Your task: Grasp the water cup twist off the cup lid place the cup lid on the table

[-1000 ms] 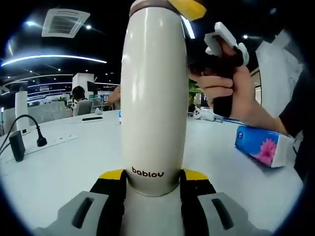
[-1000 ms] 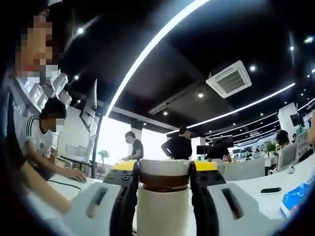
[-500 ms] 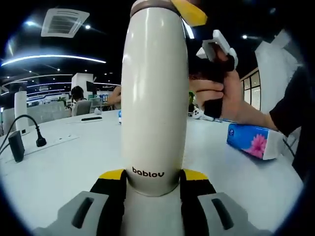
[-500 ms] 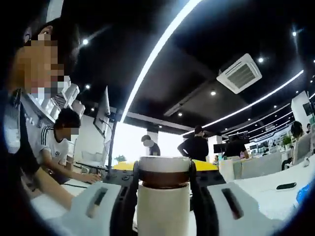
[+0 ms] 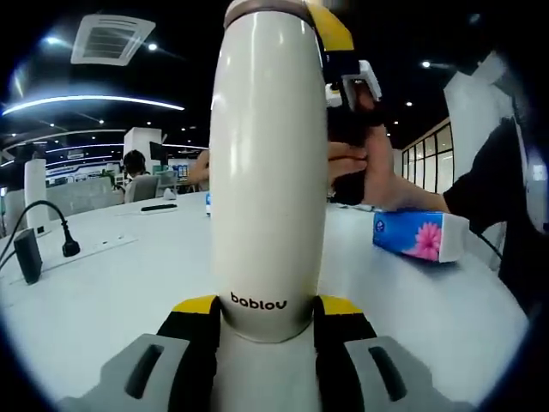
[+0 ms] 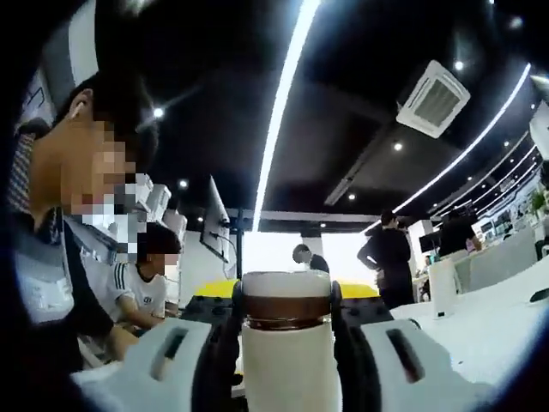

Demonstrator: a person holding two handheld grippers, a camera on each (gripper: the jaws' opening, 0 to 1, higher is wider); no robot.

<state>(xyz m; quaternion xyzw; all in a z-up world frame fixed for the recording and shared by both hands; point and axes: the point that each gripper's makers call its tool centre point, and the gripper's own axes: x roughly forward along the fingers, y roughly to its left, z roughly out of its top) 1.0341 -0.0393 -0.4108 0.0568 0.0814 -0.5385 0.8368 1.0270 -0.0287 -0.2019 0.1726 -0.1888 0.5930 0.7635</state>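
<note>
A tall cream water cup [image 5: 270,172] marked "bablov" stands upright between the black-and-yellow fingers of my left gripper [image 5: 269,313], which is shut on its base. At the cup's top sits the lid [image 6: 286,296], cream with a brown band. My right gripper [image 6: 286,300] is shut on the lid, one finger on each side. In the left gripper view a hand [image 5: 369,167] holds the right gripper [image 5: 292,9] at the cup's top right, one yellow jaw showing against the lid.
A blue tissue pack [image 5: 419,236] lies on the white table [image 5: 129,275] to the right of the cup. A black plug and cable [image 5: 69,247] lie at the far left. People sit at desks with a monitor [image 6: 214,232] behind the lid.
The right gripper and its hand have turned around the lid, swinging closer behind the cup. The tissue pack sits further left. The cup and the left gripper have not moved.
</note>
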